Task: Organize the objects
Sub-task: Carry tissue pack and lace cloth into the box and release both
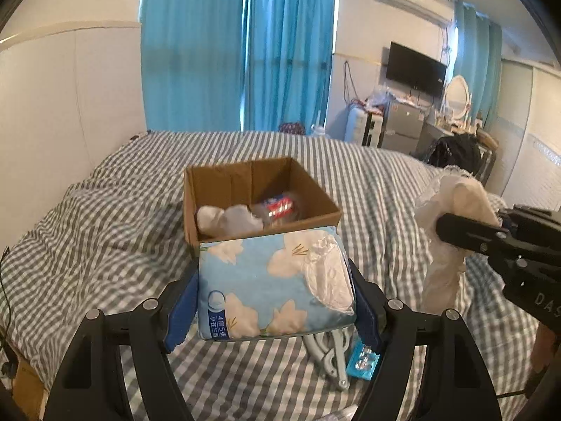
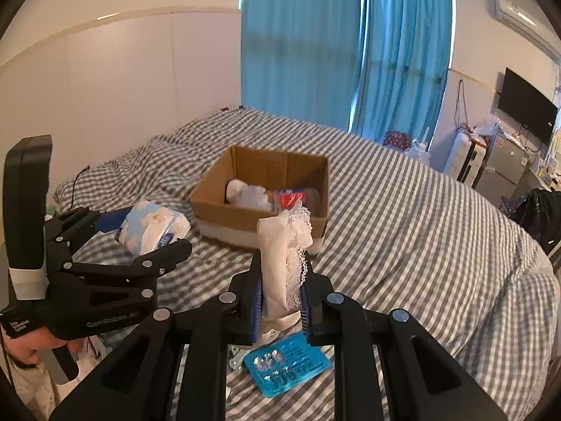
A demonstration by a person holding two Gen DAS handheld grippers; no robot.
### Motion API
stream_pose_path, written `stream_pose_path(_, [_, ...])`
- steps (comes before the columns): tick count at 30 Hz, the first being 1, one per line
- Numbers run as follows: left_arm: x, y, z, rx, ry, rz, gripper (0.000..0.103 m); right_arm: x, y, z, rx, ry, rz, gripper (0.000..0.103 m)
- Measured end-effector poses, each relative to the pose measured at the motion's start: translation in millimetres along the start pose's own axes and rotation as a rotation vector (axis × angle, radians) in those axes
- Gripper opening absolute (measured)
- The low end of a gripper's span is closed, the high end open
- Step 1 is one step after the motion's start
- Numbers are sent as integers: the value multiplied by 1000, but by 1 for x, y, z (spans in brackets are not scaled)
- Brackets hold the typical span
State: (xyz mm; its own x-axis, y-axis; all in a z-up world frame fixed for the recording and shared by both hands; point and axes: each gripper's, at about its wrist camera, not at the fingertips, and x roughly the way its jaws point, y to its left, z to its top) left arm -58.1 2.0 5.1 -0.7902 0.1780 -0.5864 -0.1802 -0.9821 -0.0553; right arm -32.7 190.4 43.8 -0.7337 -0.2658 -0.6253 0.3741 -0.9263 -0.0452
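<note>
Clamped between the blue pads of the left hand-held gripper (image 1: 277, 301) is the tissue pack (image 1: 273, 280), up off the bed (image 1: 105, 217) and just short of the cardboard box (image 1: 329, 207). That pack looks light and squashy, with a slick film wrapper, so I'd say the grip across its broad middle is the right place; squeeze the ends and it would likely slip or fold.

Over to the box: open top, already carrying a white bundle (image 1: 210, 219) and a clear bottle with a red label (image 1: 280, 207), with room beside them by my reckoning.

Next, the right hand-held gripper (image 2: 280, 301) is closed on a cream lace-trimmed cloth (image 2: 280, 256), standing up limp above the pads. Soft, weightless stuff that will droop and may snag by its lace edge.

Smaller now: a grey plastic clip (image 1: 329, 354) lies on the bed below the pack, and beside it a blue blister card (image 2: 287, 365), flat, thin, best pinched by an edge.
</note>
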Motion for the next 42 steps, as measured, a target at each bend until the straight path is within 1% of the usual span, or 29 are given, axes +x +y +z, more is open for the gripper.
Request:
stream_pose_path(8, [15,11,38,-1,-41,-8,77,7,-11,32,17,-36,11,17])
stream_pose_path(14, [42,23,76,-20,-57,-15,77,22,-21,74,30,-75,23,17])
stream_pose_path(19, [72,29,101,-14,-53,-3,77,48,-23,112,18,-95,44,17])
stream_pose_path(23, [104,33,112,3,-31,6,77,81,-23,134,9,-85,67,17])
stream_pose_path(28, [142,38,111,11,7,7,77,134,-26,145,-1,-34,72,17])
stream_pose_path(34, [187,44,98,21,87,14,77,188,-34,140,18,17,83,17])
stream_pose_path(37, [202,44,90,26,137,20,77,212,-39,133,27,47,87,17])
stream_pose_path(40, [209,42,85,38,156,23,77,233,-40,128,29,75,92,17])
stream_pose_path(42, [214,41,81,39,177,8,77,242,-42,123,35,87,98,17])
